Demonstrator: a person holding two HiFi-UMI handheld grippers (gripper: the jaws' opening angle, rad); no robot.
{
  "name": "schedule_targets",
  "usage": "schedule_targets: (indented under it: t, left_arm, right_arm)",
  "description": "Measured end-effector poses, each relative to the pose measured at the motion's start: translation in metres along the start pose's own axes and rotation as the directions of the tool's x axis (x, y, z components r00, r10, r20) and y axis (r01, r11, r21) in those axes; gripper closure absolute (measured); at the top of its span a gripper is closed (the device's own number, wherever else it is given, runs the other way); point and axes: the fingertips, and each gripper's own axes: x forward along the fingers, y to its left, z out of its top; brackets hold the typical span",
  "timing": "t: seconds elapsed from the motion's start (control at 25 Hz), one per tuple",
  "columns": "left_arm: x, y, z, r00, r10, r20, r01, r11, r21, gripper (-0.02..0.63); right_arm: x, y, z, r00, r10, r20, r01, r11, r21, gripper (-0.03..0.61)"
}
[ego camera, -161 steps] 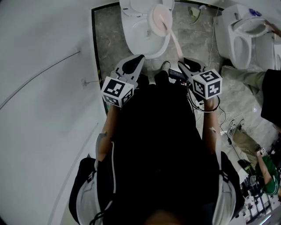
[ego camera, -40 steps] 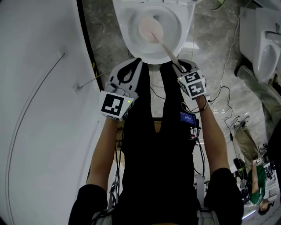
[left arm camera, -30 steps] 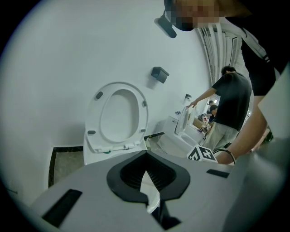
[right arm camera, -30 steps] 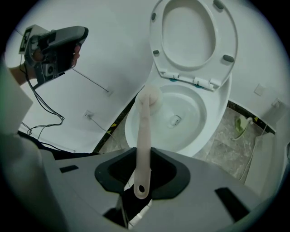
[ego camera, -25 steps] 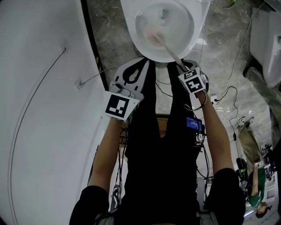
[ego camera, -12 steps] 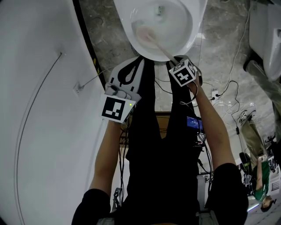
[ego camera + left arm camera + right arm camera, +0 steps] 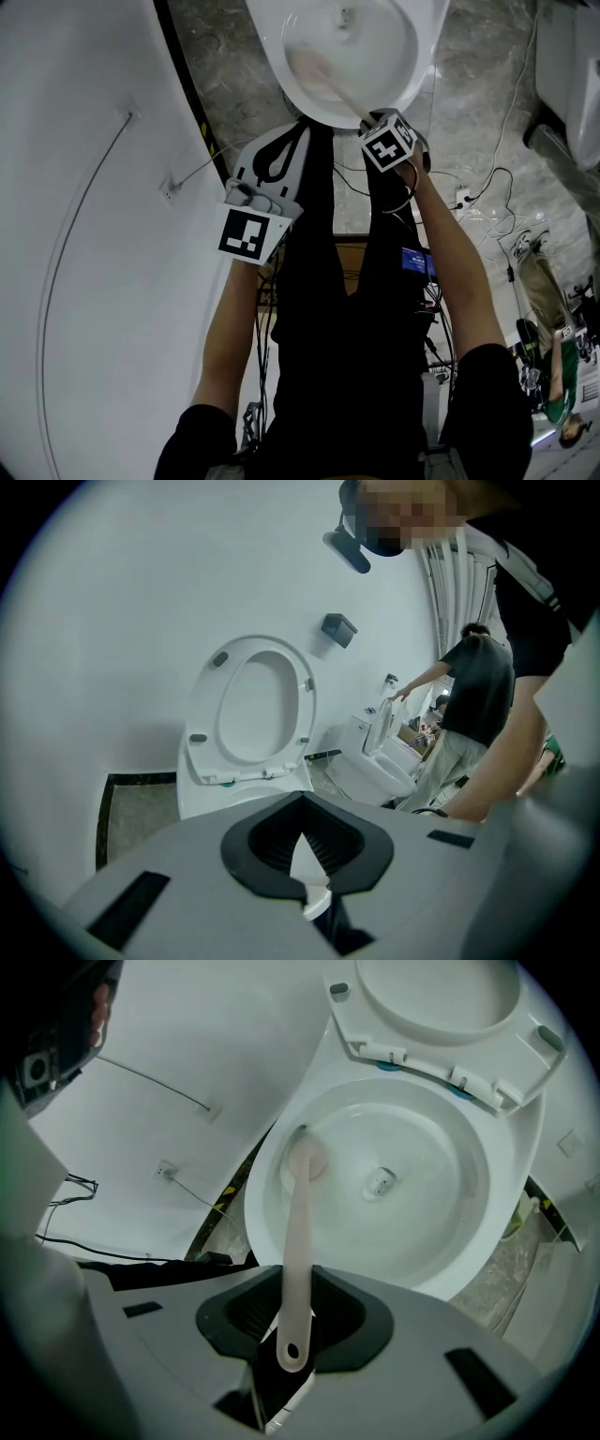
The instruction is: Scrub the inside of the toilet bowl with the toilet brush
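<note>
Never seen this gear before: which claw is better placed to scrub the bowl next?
The right claw: it grips the toilet brush, its head inside the toilet bowl. The left claw is shut, empty.

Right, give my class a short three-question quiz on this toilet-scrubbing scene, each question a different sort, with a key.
1. Short answer: which hand-held gripper clamps the toilet brush?
2. True or false: the toilet seat stands raised.
3. In the right gripper view, the brush head lies in the toilet bowl: A. left of the drain hole; B. right of it; C. over it.
Key: 1. the right hand-held gripper; 2. true; 3. A.
</note>
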Motion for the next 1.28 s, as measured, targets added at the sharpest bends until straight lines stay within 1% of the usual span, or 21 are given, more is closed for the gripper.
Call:
schedule_targets:
  t: [0.24, 0.72, 1.28]
  left_arm:
    - [0.001, 0.001, 0.000, 1.000, -0.007, -0.004, 0.007, 1.000, 0.000, 0.603]
    - [0.006, -0.004, 0.001, 1.000, -0.019, -0.014, 0.019, 1.000, -0.001, 0.603]
    - [0.011, -0.004, 0.004, 1.000, -0.022, -0.015, 0.022, 1.000, 0.002, 0.603]
  right_arm:
    - [0.003, -0.003, 0.015, 1.000, -0.012, 0.006, 0.012, 1.000, 0.025, 0.477]
    - [0.002, -0.023, 0.046, 0.998, -0.038, 0.043, 0.034, 0.997, 0.075, 0.477]
    - [-0.007, -0.058, 0.075, 0.991, -0.116, 0.063, 0.109, 0.988, 0.105, 0.477]
